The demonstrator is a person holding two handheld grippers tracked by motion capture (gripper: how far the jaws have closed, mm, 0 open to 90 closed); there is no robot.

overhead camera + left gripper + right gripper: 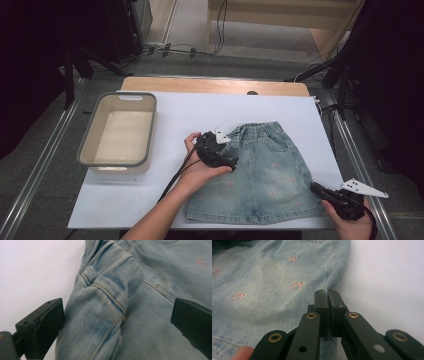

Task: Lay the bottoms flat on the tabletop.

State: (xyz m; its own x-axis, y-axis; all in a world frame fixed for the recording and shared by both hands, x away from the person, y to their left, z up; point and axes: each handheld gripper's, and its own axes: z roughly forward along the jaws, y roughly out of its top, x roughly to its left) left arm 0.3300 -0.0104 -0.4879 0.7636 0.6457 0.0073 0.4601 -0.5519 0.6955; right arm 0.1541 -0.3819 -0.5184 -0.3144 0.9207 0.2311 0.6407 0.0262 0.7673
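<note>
At far left of the high view, a grey-rimmed plastic bin [119, 131] with a pale inside, on the white tabletop [190, 107], well apart from the garment. Right of it, the left hand [197, 167], reaching in from the bottom edge with the left hand-held gripper [235, 162], a black cable trailing back along the forearm and a grey three-cornered plate on top. Tip of that hand-held gripper at the left side of the denim skirt [265, 172], just below the waistband. In the left gripper view, jaws spread wide, a raised fold of the skirt's side seam [110, 296] between them, one jaw beside the fold over the white surface, the other over flat denim; no pinch on the cloth.

At centre-right of the tabletop, the denim skirt spread flat, waistband away from the person, hem toward the near edge, small pink bows [297, 285] scattered over the fabric.

At far right, the right hand [352, 222] with the right hand-held gripper [317, 189], at the skirt's lower right corner. In the right gripper view, jaws pressed together at the skirt's right edge; cloth between the pads or not, cannot tell. White tabletop to the right of them, a fingertip at the lower left.
</note>
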